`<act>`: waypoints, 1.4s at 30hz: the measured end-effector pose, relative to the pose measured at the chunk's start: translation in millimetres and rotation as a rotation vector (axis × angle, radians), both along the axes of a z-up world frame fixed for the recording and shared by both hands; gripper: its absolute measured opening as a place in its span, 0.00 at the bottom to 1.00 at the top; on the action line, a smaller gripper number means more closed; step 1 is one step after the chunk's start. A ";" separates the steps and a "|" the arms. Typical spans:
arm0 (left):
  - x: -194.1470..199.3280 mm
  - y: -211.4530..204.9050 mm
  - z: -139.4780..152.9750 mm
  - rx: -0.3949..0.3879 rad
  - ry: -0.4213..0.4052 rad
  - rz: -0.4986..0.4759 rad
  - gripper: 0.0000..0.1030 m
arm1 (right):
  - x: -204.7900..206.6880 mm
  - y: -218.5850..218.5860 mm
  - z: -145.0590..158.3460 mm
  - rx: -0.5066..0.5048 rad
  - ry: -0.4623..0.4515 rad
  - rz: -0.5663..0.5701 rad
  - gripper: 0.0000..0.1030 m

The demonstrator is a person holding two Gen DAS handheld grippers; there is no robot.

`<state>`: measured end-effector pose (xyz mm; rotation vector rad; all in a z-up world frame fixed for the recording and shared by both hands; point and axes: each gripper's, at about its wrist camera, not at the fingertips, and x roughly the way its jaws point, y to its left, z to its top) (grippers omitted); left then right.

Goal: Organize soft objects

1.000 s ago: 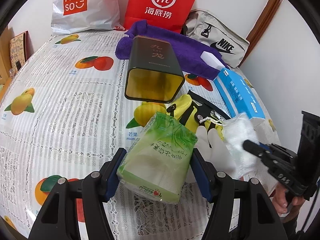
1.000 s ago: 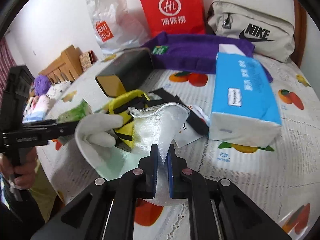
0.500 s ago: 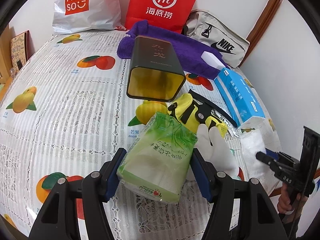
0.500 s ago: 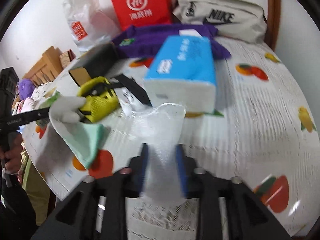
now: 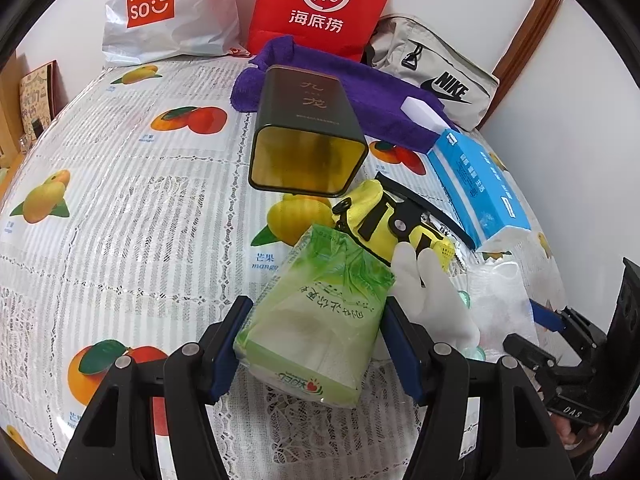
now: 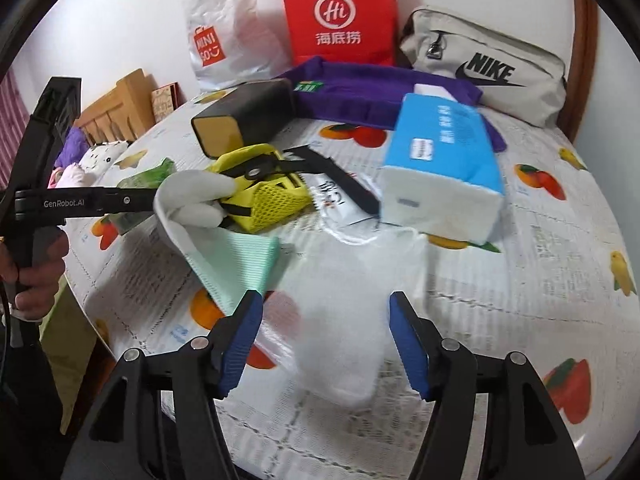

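We see plain white walls point(image 5: 560, 92) meeting at a corner with brown wood trim point(image 5: 528, 28). The bench point(image 5: 120, 200) wears a white lace-pattern cover printed with fruit, under clear plastic. Left of it in the right wrist view stands a light wooden slatted piece of furniture point(image 6: 116, 108); lighting is even and soft.

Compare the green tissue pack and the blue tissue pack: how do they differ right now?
The green tissue pack is clamped between the left tongs; the blue tissue pack lies free on the table. The green one's wrapper looks crumpled and soft, while the blue one keeps a crisp, longer block shape. Both are plastic-wrapped with white tissue visible at the ends.
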<state>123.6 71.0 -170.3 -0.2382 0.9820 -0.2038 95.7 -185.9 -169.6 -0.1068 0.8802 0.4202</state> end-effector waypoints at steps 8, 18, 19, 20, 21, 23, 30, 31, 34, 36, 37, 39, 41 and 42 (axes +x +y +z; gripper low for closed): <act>0.4 2.3 -3.4 -0.016 0.006 -0.004 0.61 | 4.0 27.5 -16.4 -0.092 0.021 0.032 0.62; -0.2 10.7 -6.5 -0.026 0.006 0.005 0.61 | 7.0 23.5 -21.4 -0.111 0.005 0.023 0.27; -0.4 10.9 -6.6 -0.027 0.005 0.004 0.61 | 7.9 21.3 -20.8 -0.112 0.004 0.021 0.23; -0.7 11.3 -6.7 -0.027 0.003 0.003 0.61 | 9.4 18.2 -20.6 -0.099 0.014 0.020 0.20; -0.7 11.6 -7.0 -0.027 0.004 0.004 0.61 | 10.6 13.9 -20.4 -0.080 0.024 0.014 0.18; -0.6 11.6 -8.0 -0.027 0.004 0.005 0.61 | 11.4 11.1 -20.8 -0.077 0.025 0.010 0.12; -4.0 12.6 -6.5 0.002 -0.024 0.009 0.60 | 9.4 7.1 -12.1 -0.041 0.016 0.003 0.03; -4.7 14.5 -3.7 0.005 -0.030 0.014 0.60 | 8.6 5.5 -8.7 -0.027 0.016 0.004 0.03; -5.0 18.9 4.5 0.000 -0.040 0.026 0.60 | 6.3 0.5 4.4 0.013 0.014 0.004 0.03; -4.3 20.8 8.7 0.003 -0.040 0.032 0.60 | 5.3 -4.1 13.0 0.042 0.016 0.002 0.03; -3.7 21.8 10.5 0.003 -0.039 0.037 0.60 | 5.1 -6.2 17.1 0.054 0.015 -0.002 0.03; -2.0 22.9 15.1 -0.009 -0.040 0.043 0.60 | 4.7 -9.4 25.1 0.064 0.006 -0.010 0.03; 0.0 22.2 21.5 -0.026 -0.045 0.034 0.60 | 5.0 -12.5 33.1 0.072 -0.005 -0.016 0.03; 0.5 21.3 24.1 -0.027 -0.047 0.031 0.60 | 5.8 -14.0 37.3 0.075 -0.011 -0.018 0.03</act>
